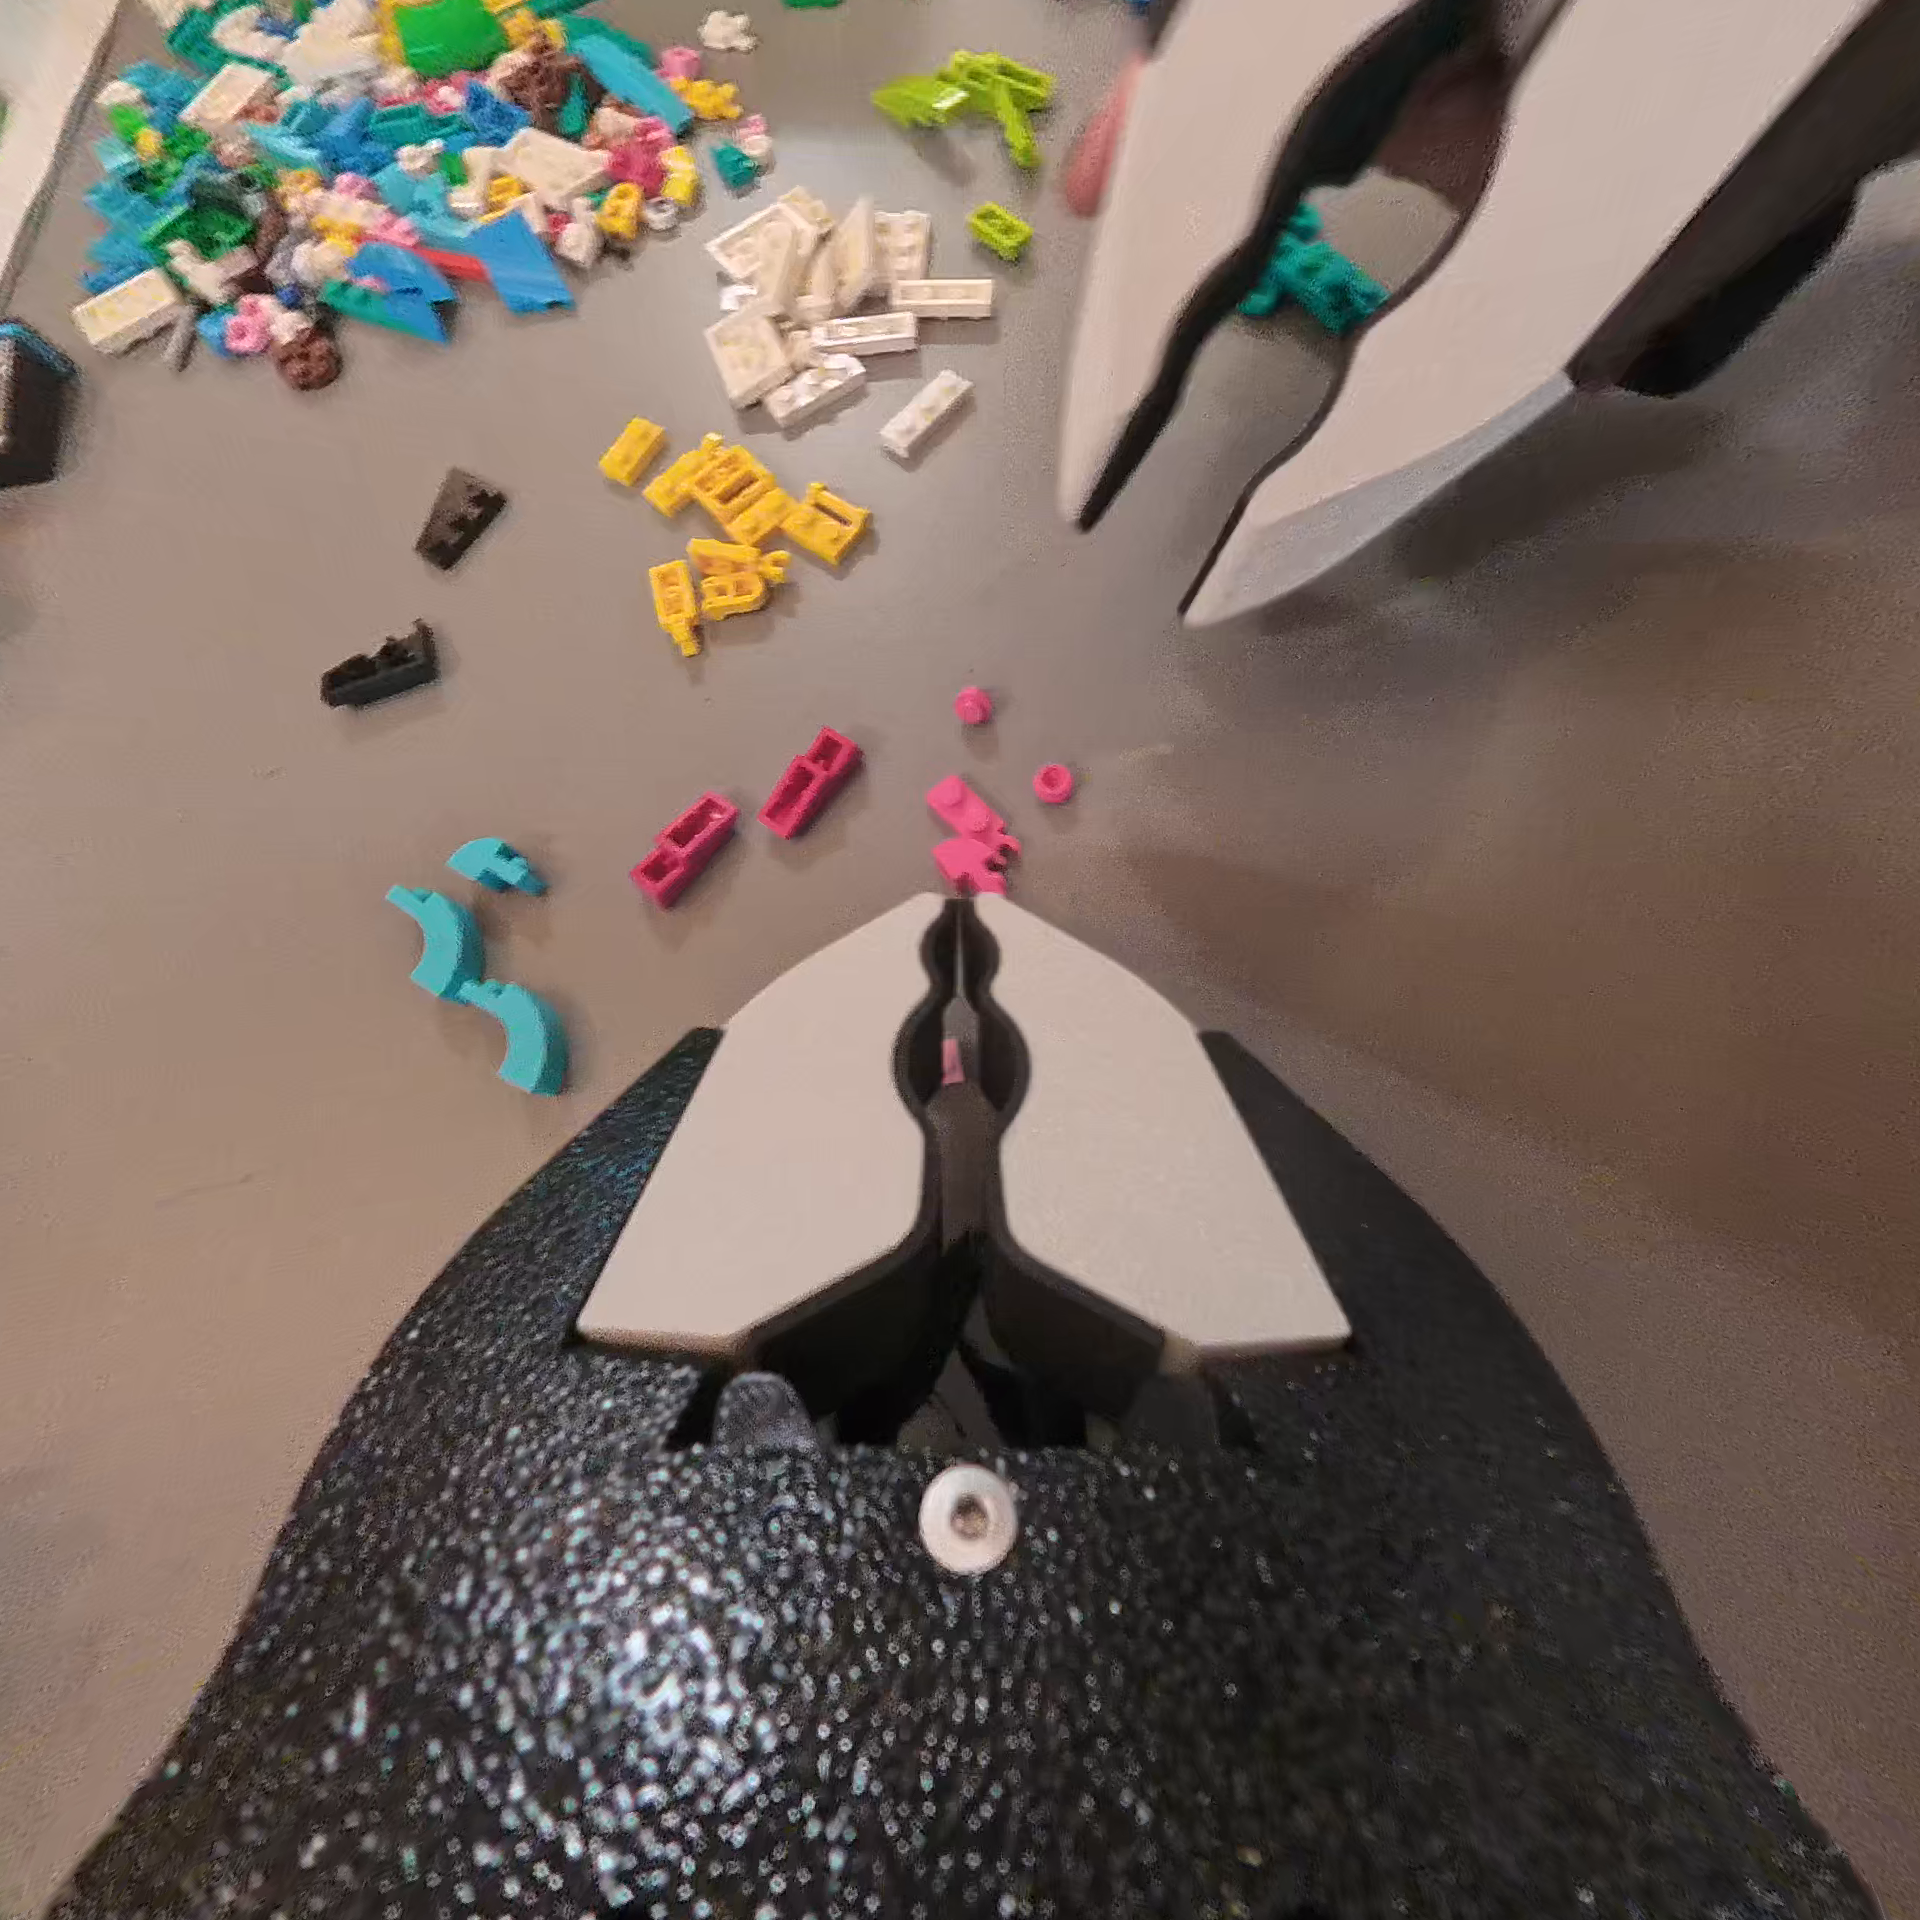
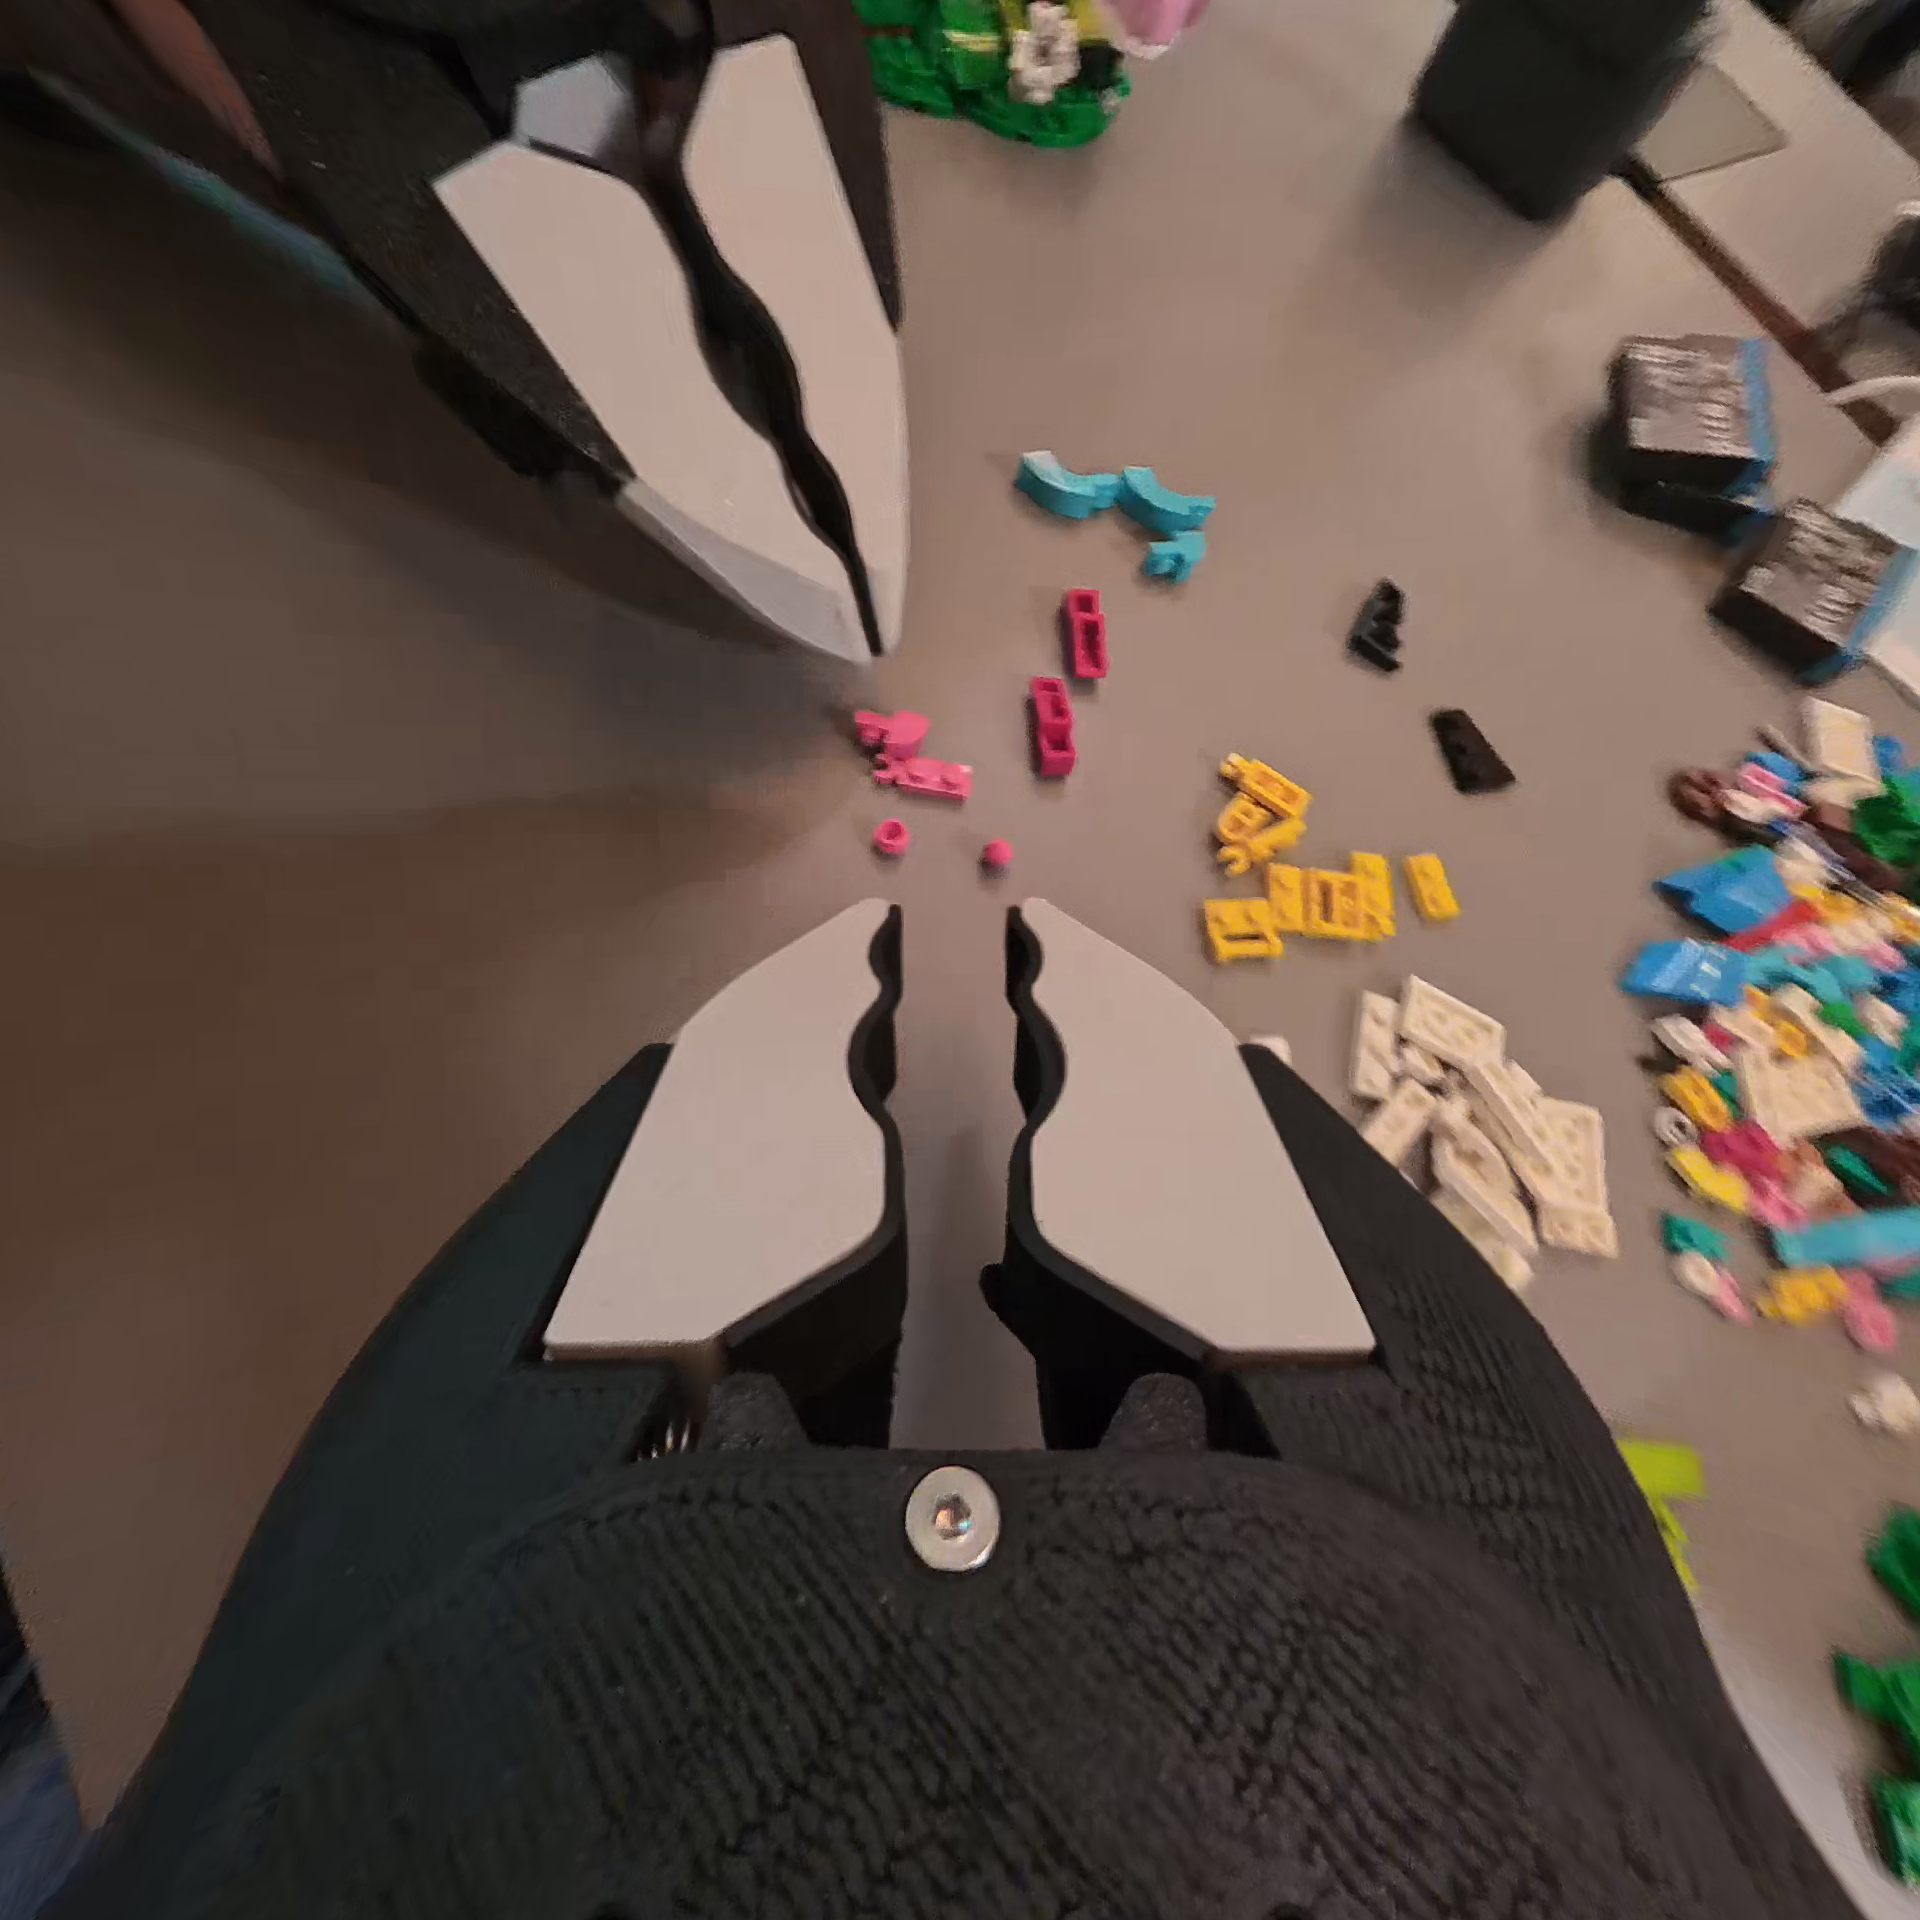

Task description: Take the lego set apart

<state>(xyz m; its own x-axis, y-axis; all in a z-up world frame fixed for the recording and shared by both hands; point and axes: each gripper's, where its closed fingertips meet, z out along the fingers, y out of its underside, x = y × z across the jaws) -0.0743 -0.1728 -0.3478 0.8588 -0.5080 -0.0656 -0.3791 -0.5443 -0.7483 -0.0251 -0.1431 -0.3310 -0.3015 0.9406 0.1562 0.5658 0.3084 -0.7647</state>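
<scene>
**A:** How do the jaws stand?

**B:** The left gripper (image 1: 958,902) has its fingers pressed together at the tips. A sliver of pink shows in the gap farther back, too small to tell what it is or whether it is pinched. The right gripper (image 2: 953,906) has its jaws parted, with only bare grey table (image 2: 416,935) between them.

**A:** What lies just ahead of them?

**B:** Just past the left tips sit small pink plates (image 1: 971,831), and beyond those two round pink studs (image 1: 1051,782). From the right gripper's side, those studs (image 2: 890,835) lie just beyond its tips. Two magenta bricks (image 1: 743,816) lie left of the left tips, and nothing stands between either gripper and the pink pieces.

**A:** And farther out?

**B:** Sorted by colour: turquoise arch pieces (image 1: 478,966) left of the left jaws, two black wedges (image 1: 416,603) beyond them, a yellow cluster (image 1: 738,520) ahead, then white plates (image 1: 831,301), lime pieces (image 1: 977,109) and a big mixed heap (image 1: 343,177) far ahead to the left. A few teal pieces (image 1: 1311,275) show through the right gripper's parted fingers.

**A:** Where is the set still built?

**B:** A green built section with a white flower (image 2: 997,73) stands far ahead of the right jaws, beside the left gripper. Dark boxes with blue edges (image 2: 1688,426) sit well off to the right.

**A:** Any readable writing?

**B:** None that I can make out.
</scene>
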